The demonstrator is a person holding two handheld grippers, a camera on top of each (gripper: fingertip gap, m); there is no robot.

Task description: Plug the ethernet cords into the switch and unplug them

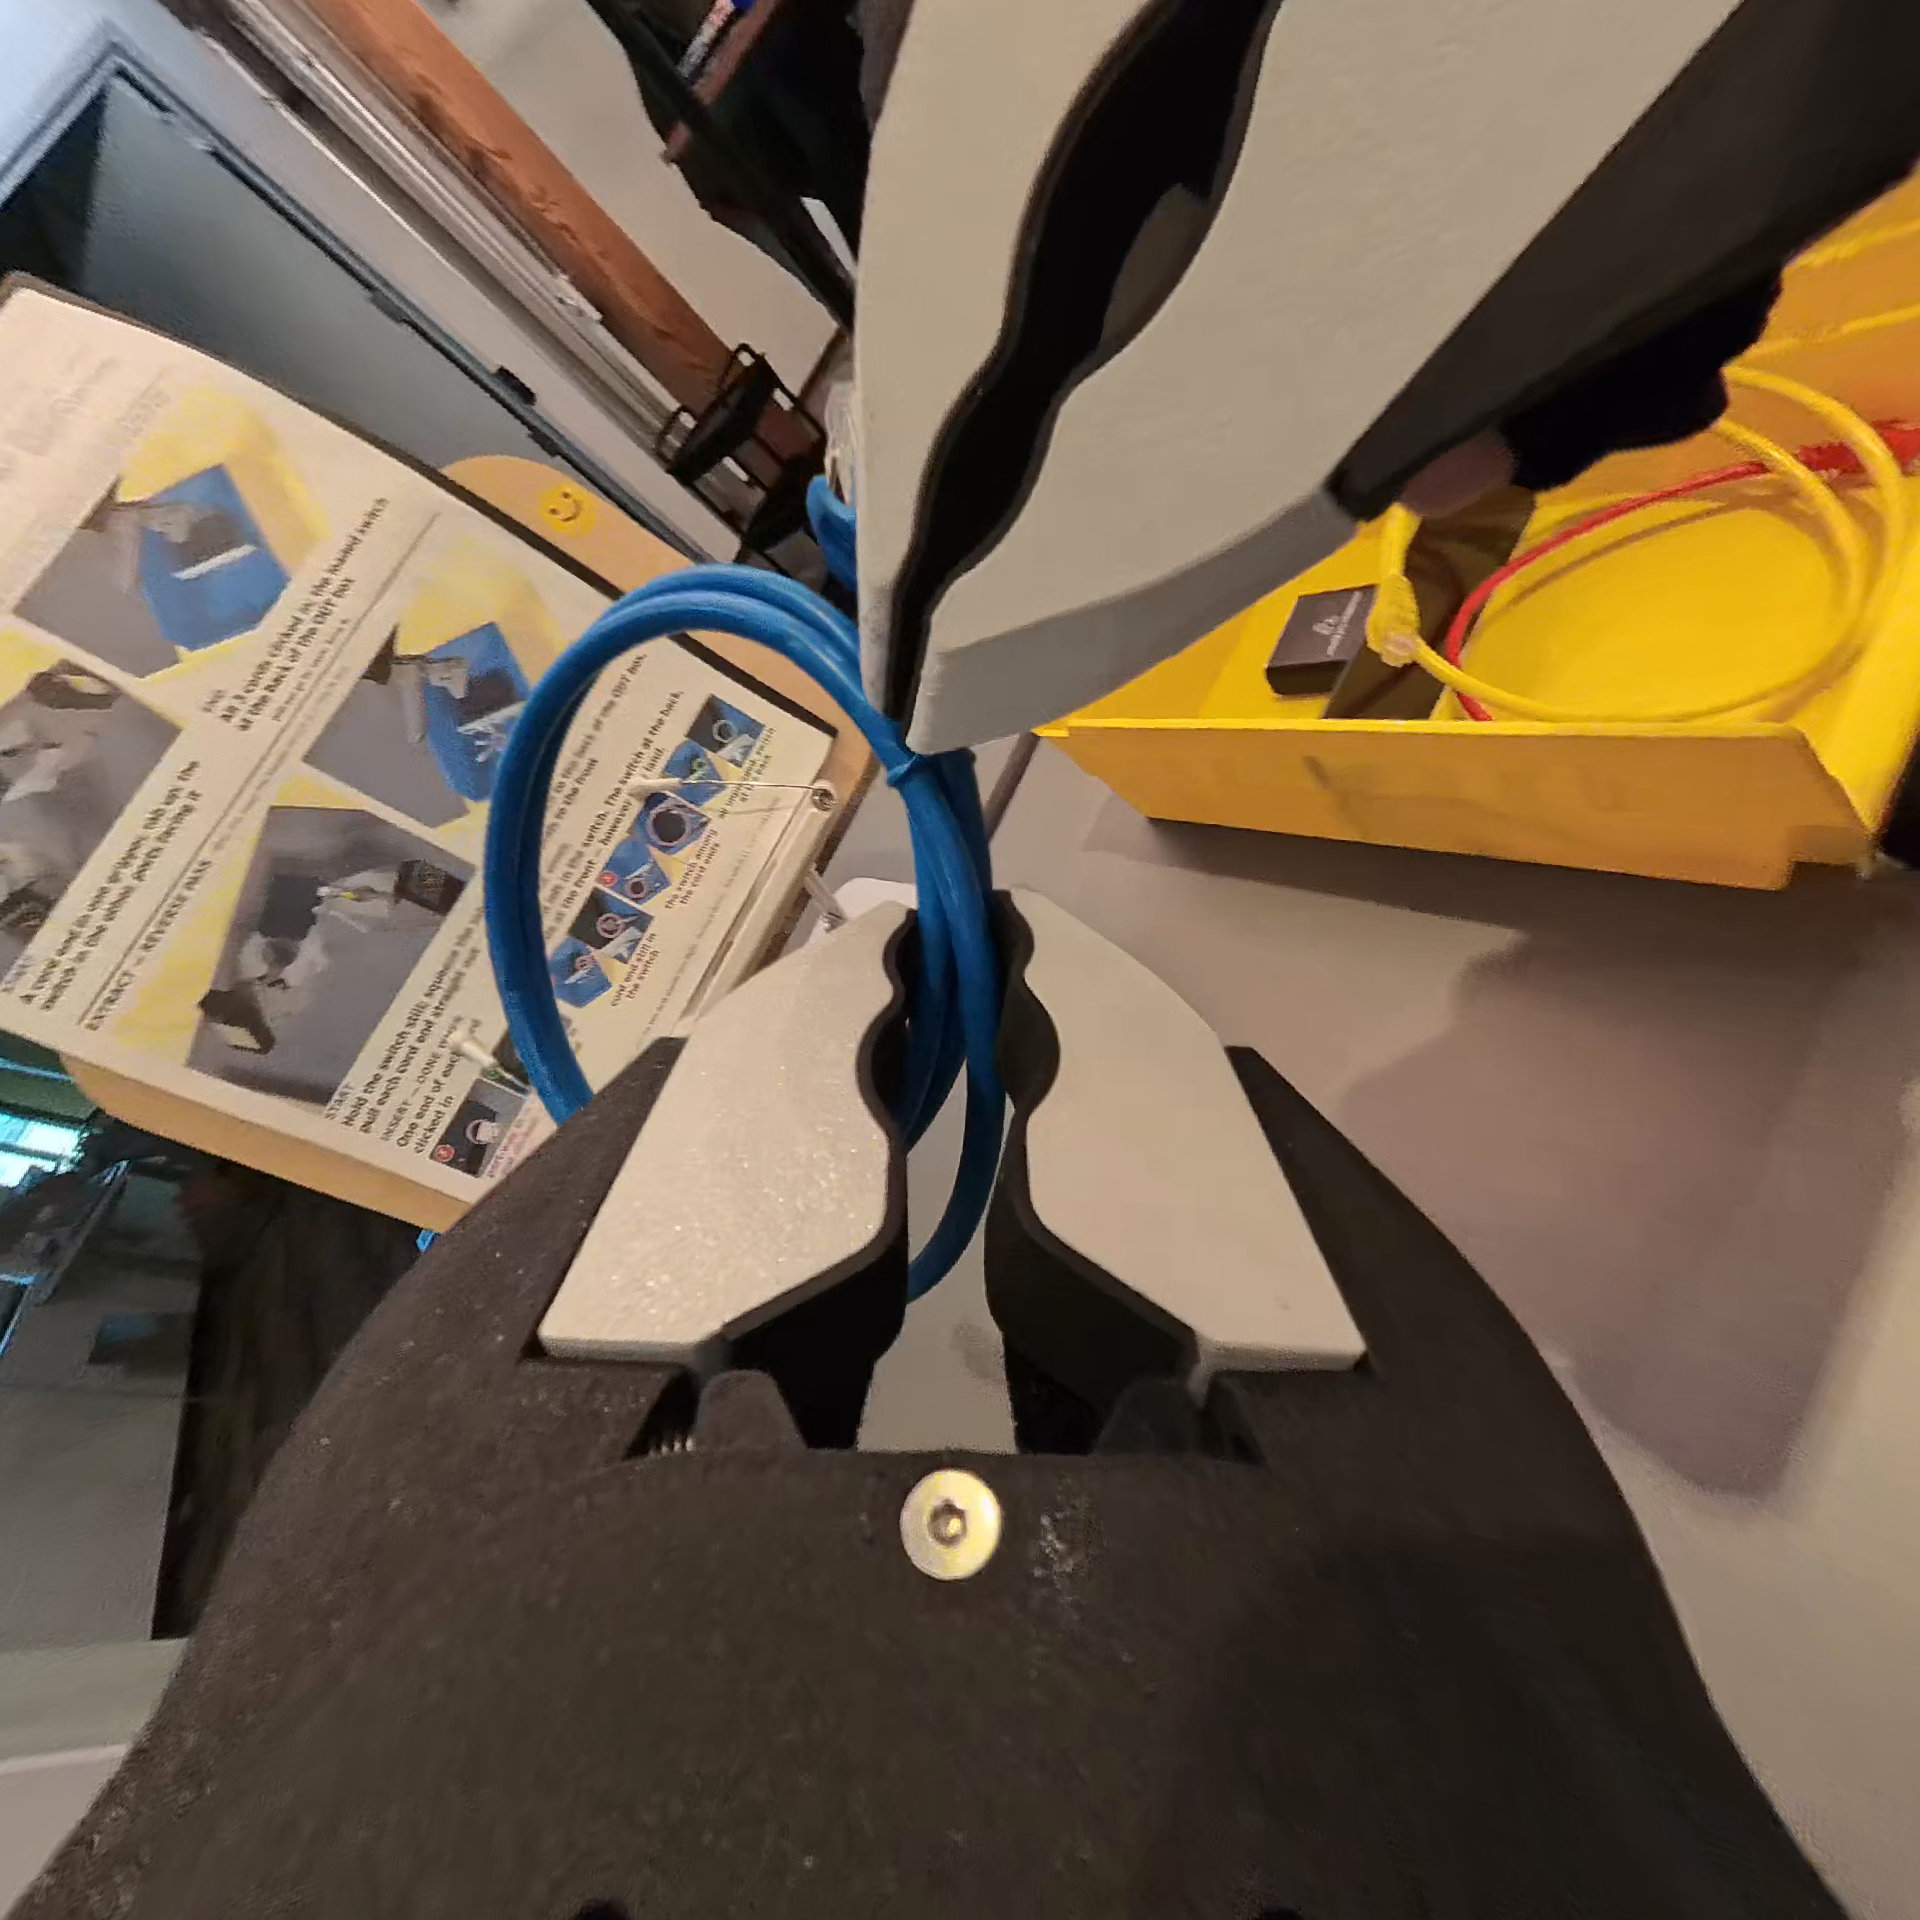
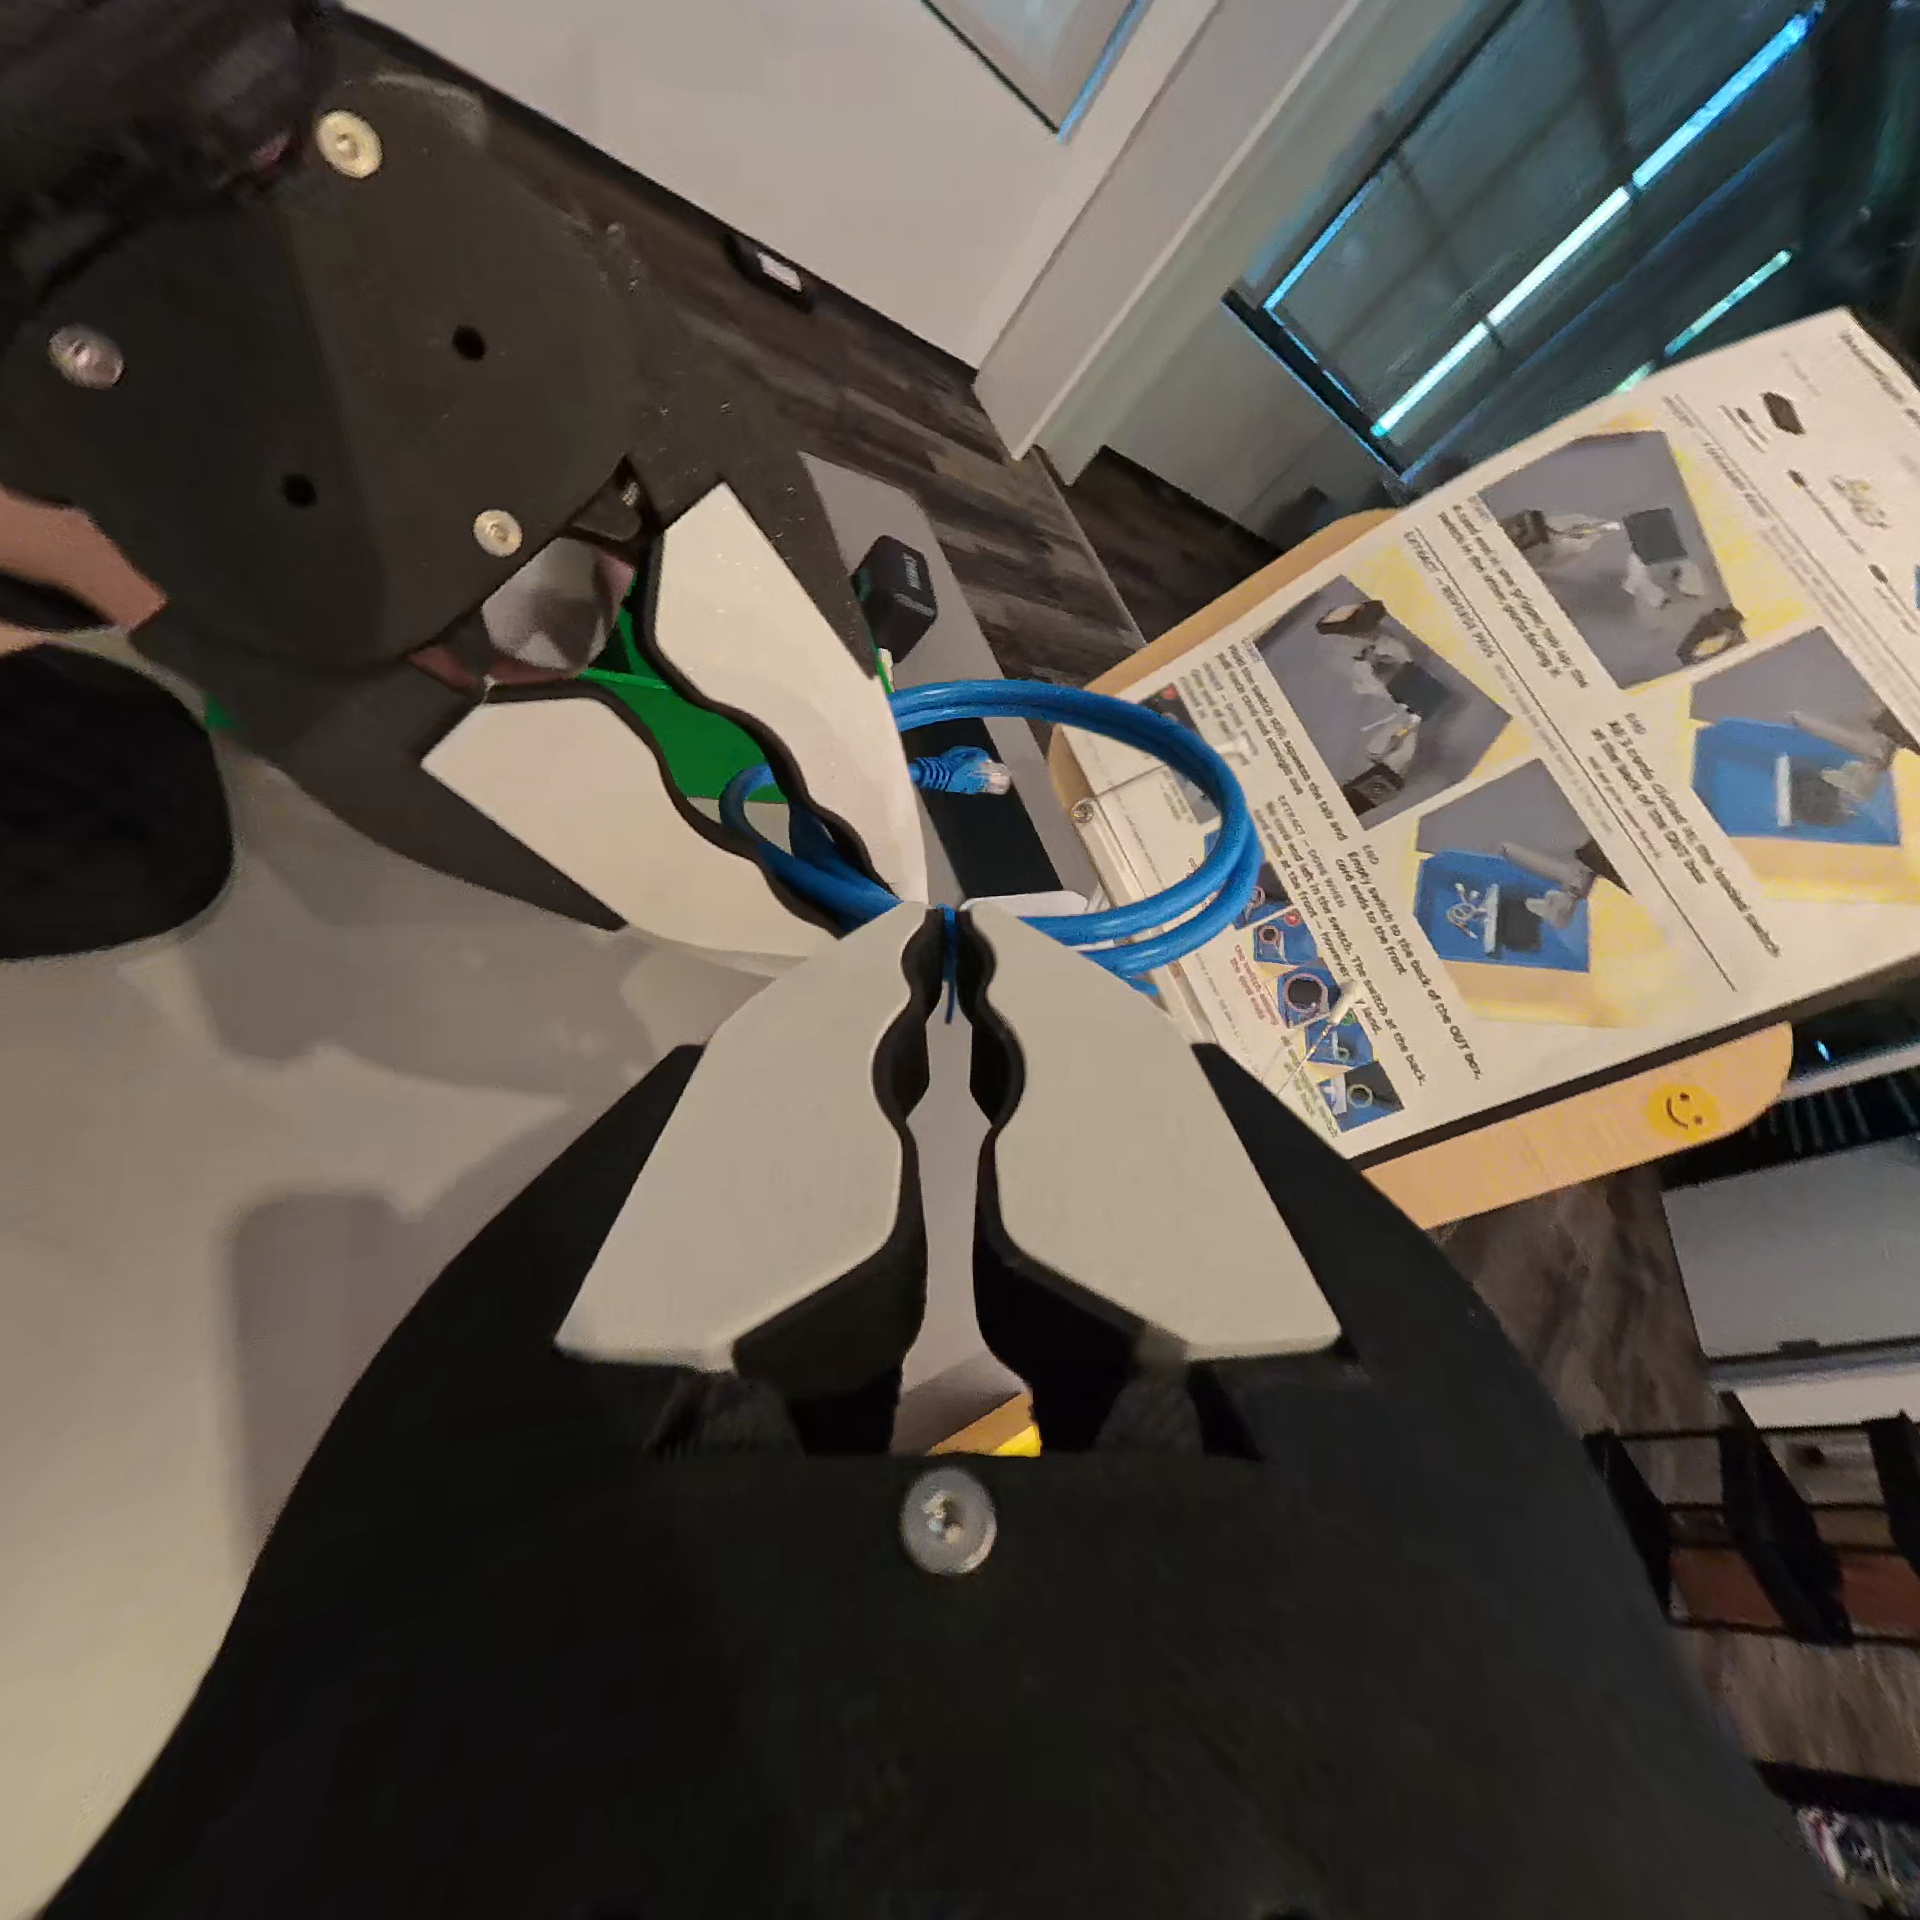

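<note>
Both tools on the coiled blue cord (image 1: 520, 831)

Left tool (image 1: 951, 940) clamps the bundle steady, centre frame; right tool (image 2: 943, 935) pinches its thin blue tie (image 2: 948, 982) (probably to strip it before plugging).

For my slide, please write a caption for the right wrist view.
Right gripper pinches the blue twist tie on the coiled blue cord.

A smooth grey tabletop (image 1: 1455, 1039) is being lit from above, and soft shadows are being cast on it. Beyond its far edge, dark wood-plank flooring (image 2: 914, 416) is being met by a plain white wall (image 2: 727, 125). A dark-framed glass window (image 2: 1558, 239) is being shown at the far right.
</note>
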